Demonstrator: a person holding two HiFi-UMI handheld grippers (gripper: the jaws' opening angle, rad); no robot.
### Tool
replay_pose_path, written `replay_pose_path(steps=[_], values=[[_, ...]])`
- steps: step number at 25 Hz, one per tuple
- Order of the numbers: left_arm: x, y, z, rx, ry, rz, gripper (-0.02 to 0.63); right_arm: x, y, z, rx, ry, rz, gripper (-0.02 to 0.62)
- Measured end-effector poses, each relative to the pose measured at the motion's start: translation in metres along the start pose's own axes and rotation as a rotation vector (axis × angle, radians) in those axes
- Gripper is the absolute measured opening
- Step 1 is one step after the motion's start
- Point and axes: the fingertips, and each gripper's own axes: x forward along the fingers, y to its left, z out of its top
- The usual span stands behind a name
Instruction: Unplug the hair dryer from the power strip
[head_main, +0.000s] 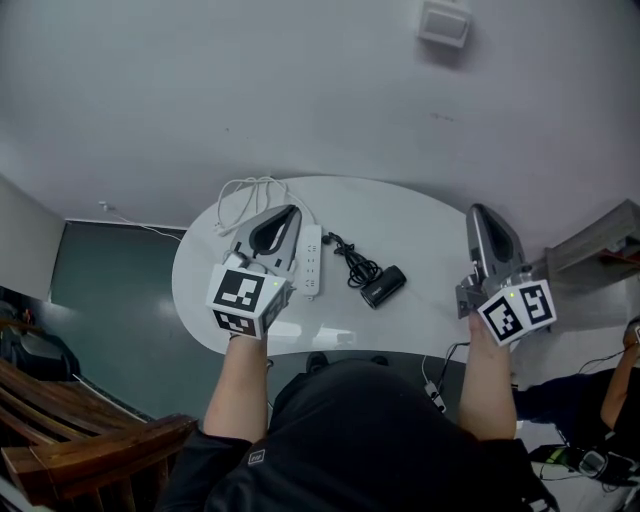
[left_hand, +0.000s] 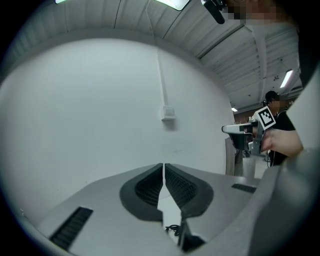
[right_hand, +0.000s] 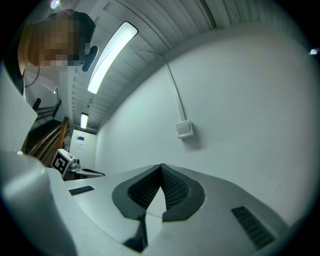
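Note:
A white power strip (head_main: 311, 262) lies on the white oval table (head_main: 420, 230). A black cord (head_main: 349, 259) runs from beside the strip's far end to a small black hair dryer (head_main: 383, 287) lying to its right; from here I cannot tell whether the plug sits in a socket. My left gripper (head_main: 289, 213) hovers just left of the strip, shut and empty, its closed pads (left_hand: 150, 187) facing the wall. My right gripper (head_main: 481, 211) is held over the table's right edge, apart from the dryer, also shut and empty, pads (right_hand: 172, 189) together.
A coil of white cable (head_main: 250, 193) lies at the table's far left. A white wall box (head_main: 443, 22) is mounted above. A wooden chair (head_main: 70, 425) stands at lower left. Cables and another person's hand (head_main: 628, 345) are on the floor at right.

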Motion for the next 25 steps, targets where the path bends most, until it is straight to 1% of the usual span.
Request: replay_pose_path(steps=[12, 25], values=[[0.004, -0.01, 0.006, 0.004, -0.01, -0.034, 0.023, 0.001, 0.014, -0.005, 0.007, 0.024, 0.028, 0.034], [-0.007, -0.002, 0.001, -0.005, -0.008, -0.023, 0.025, 0.007, 0.021, -0.011, 0.028, 0.033, 0.035, 0.034]])
